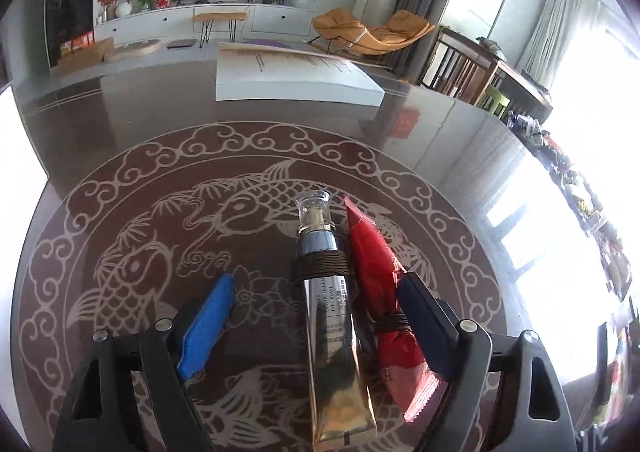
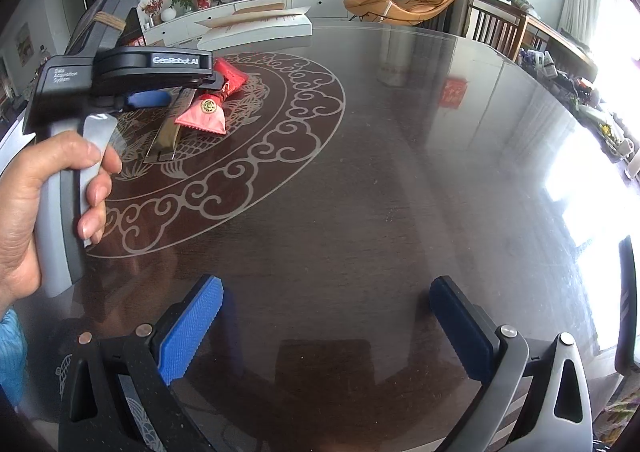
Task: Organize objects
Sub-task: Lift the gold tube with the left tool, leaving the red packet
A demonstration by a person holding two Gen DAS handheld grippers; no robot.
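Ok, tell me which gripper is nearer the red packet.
Left. The left gripper straddles the silver tube, its jaws open, one finger right against the red packet. The right gripper hangs open over bare table, well away from it.

The left gripper (image 1: 316,316) hung low over the table with its jaws spread wide, the blue pad on one finger (image 1: 208,328) and the dark pad on the other well apart. A bare hand (image 2: 44,208) gripped its grey handle, fingers curled round the trigger. The right gripper (image 2: 326,328) hovered near the table's near edge, jaws likewise wide apart and clasping nothing.
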